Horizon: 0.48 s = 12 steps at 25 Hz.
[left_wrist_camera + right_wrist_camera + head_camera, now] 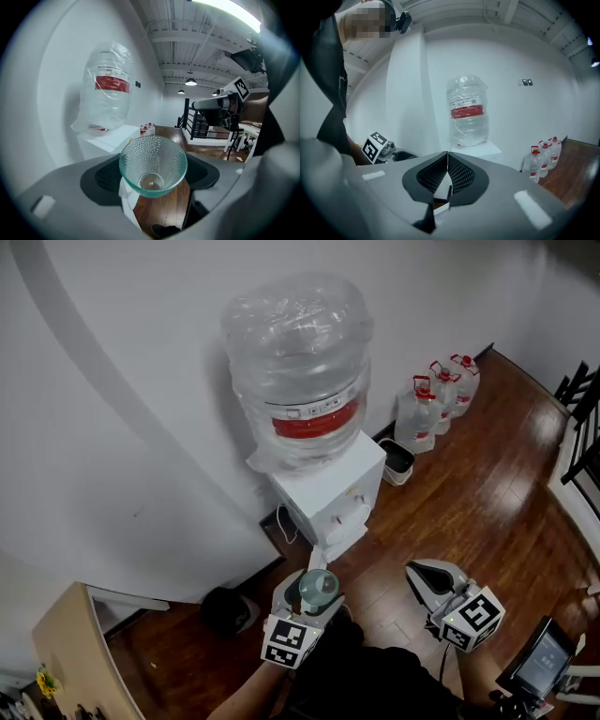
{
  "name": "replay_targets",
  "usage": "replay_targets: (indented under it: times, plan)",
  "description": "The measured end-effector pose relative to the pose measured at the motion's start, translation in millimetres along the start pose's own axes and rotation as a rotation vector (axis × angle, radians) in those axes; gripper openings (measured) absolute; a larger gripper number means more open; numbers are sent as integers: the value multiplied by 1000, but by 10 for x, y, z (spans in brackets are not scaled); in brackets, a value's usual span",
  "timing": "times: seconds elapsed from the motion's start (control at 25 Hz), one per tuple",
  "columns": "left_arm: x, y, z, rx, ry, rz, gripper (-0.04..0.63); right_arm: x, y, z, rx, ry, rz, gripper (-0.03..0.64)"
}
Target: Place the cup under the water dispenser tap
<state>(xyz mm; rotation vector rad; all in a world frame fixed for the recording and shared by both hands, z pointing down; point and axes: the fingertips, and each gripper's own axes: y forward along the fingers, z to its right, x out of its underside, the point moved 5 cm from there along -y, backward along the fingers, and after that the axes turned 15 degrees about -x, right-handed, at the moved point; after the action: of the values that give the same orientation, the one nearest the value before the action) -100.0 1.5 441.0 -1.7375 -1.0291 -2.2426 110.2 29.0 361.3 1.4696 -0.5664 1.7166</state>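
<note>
The left tongs (309, 596), tipped gently downward, clasp the pebbled glass cup (153, 164) upright, near the white water dispenser (323, 486) at 12 o'clock. The right tongs (417, 570), pinched together and empty, hover at 3 o'clock over open wooden floor (487, 512). Spare bottles (436, 399) line the wall at 2 o'clock.

On the water dispenser (328, 493) the taps (352, 514) are too small and pale to tell apart, and from the left gripper (154, 176) its front is covered by the cup (152, 159) and jaws. The red label (314, 420) on the bottle (298, 334) bears print too small to read.
</note>
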Motion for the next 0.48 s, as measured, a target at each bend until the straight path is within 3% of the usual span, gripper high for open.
replay_targets:
  times: [0.2,0.48]
  plan:
    - [-27,451,-165,39,5,0,387,-105,218,374,29,1,-8,5]
    - [98,857,-27,28,-12,-77,387,-178,251,814,-1,32,-24,5]
